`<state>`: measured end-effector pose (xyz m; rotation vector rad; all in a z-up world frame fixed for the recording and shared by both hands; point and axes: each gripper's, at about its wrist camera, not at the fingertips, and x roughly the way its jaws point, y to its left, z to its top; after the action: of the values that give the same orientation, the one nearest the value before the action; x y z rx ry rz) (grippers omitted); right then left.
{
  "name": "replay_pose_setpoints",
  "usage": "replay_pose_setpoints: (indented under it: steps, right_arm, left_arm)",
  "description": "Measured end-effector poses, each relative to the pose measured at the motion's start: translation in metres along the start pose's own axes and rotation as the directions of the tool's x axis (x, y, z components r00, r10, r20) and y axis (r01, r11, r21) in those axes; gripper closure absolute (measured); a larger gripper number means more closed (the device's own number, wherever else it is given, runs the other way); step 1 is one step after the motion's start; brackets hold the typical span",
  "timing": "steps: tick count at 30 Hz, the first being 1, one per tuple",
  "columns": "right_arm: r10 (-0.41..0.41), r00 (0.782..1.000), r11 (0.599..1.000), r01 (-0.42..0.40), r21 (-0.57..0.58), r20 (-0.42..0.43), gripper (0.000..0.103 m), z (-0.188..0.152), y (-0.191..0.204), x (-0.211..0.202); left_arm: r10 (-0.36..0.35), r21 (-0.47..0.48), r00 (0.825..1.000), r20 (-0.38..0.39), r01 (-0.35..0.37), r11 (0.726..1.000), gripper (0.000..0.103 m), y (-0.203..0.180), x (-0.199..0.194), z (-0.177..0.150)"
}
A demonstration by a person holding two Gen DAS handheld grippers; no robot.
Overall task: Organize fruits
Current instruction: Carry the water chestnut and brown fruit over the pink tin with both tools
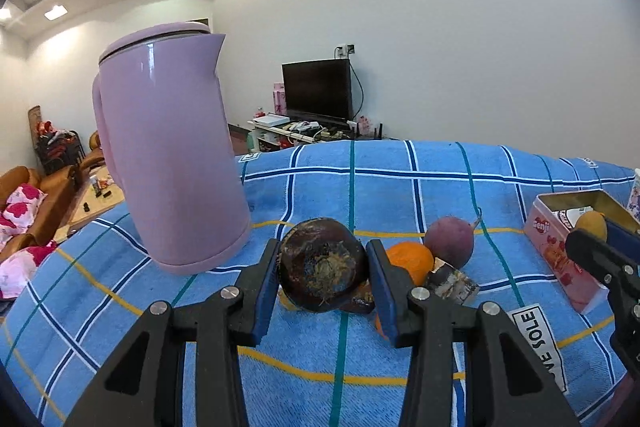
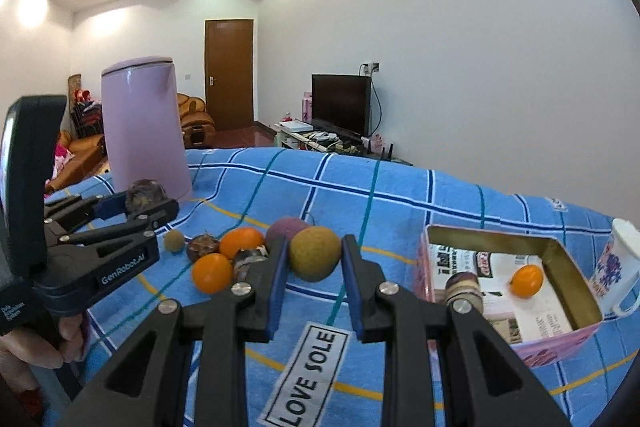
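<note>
My left gripper (image 1: 323, 269) is shut on a dark purple round fruit (image 1: 323, 265), held above the blue checked cloth (image 1: 360, 187); it also shows in the right wrist view (image 2: 144, 201). My right gripper (image 2: 314, 259) is shut on a yellow-green round fruit (image 2: 315, 253). On the cloth lie two oranges (image 2: 242, 242) (image 2: 212, 273), a purple fruit (image 2: 286, 230), dark fruits (image 2: 203, 247) and a small brownish one (image 2: 174, 241). A pink open tin box (image 2: 560, 345) at the right holds an orange (image 2: 527, 281) and a dark fruit (image 2: 464, 286).
A tall lilac kettle (image 1: 172, 155) stands on the cloth at the left. A white patterned mug (image 2: 618, 267) stands right of the tin. A "LOVE SOLE" label (image 2: 308, 379) lies on the cloth near me. Sofa, door and TV are behind.
</note>
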<state>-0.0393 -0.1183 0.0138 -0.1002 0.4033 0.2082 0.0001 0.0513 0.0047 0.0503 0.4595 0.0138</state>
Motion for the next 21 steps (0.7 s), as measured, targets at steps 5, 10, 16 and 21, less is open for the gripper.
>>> replay_pose_setpoints:
  steps: [5,10,16,21]
  right_arm:
    - [-0.011,1.000,1.000,0.011,-0.004,-0.003,0.074,-0.002,-0.009,-0.002]
    - [-0.026,1.000,1.000,0.026,-0.007,0.001,0.074,-0.005,-0.022,-0.008]
    - [-0.038,0.999,0.999,0.038,0.023,0.007,0.074,-0.004,-0.040,-0.014]
    - [-0.050,0.999,0.997,0.049,0.052,0.019,0.074,-0.002,-0.055,-0.019]
  left_arm:
    - [0.007,0.024,1.000,0.007,-0.007,1.000,0.059,-0.011,-0.006,-0.002]
    - [0.003,0.040,1.000,0.005,-0.003,0.999,0.059,-0.024,-0.009,-0.003]
    - [-0.013,0.058,1.000,0.012,0.012,0.998,0.059,-0.039,-0.013,-0.003]
    - [-0.025,0.067,1.000,0.013,0.024,0.997,0.059,-0.050,-0.015,-0.002]
